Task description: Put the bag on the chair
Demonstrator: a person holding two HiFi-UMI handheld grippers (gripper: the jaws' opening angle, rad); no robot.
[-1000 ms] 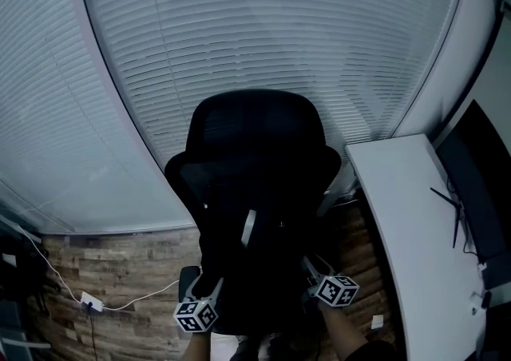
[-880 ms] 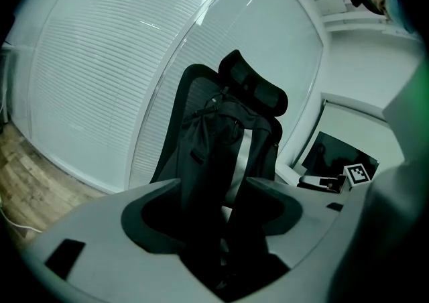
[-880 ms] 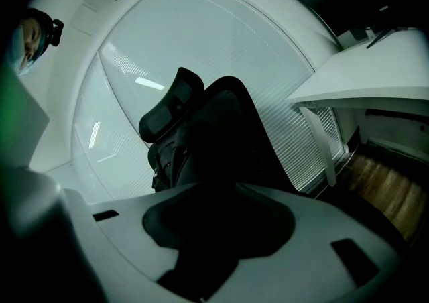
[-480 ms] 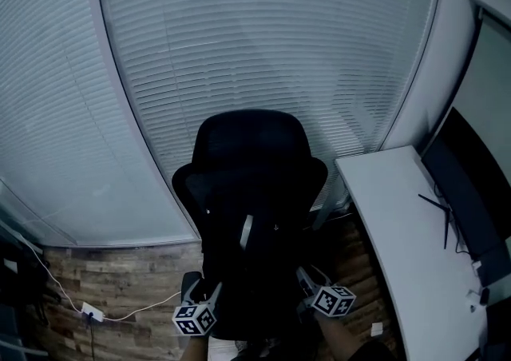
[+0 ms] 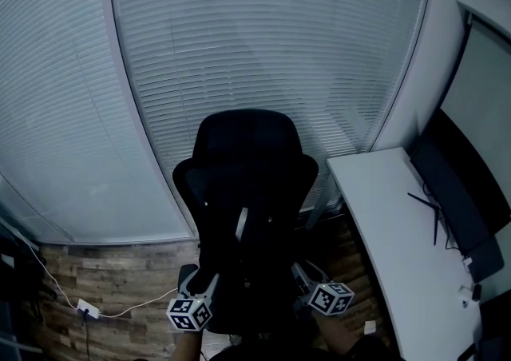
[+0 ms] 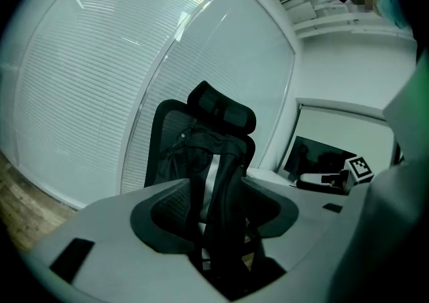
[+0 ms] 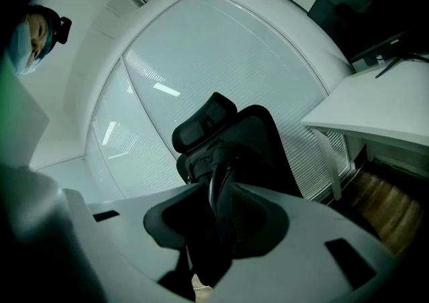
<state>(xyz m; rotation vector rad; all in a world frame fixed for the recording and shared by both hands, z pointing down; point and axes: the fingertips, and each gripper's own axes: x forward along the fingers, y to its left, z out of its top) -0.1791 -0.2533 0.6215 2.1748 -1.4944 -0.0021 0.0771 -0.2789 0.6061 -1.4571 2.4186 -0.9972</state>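
Note:
A black backpack [image 5: 249, 259] with a pale stripe stands upright on the seat of a black office chair [image 5: 247, 144], leaning on its backrest. My left gripper [image 5: 198, 281] is at the bag's lower left and my right gripper [image 5: 303, 273] at its lower right, both near the seat's front. In the left gripper view the jaws of the left gripper [image 6: 214, 228] are closing; the bag [image 6: 216, 161] shows in the gap and the pads stand clear of it. The right gripper [image 7: 214, 224] frames the bag [image 7: 216, 161] the same way, jaws apart.
Closed window blinds [image 5: 263, 48] curve behind the chair. A white desk [image 5: 383, 224] with a dark monitor [image 5: 455, 200] stands close on the right. A white cable and adapter [image 5: 84, 307] lie on the wood floor [image 5: 120, 279] at the left.
Both grippers have slid lower in the head view, a little back from the bag. The view has tilted up and the desk has shifted. The bag stays on the chair.

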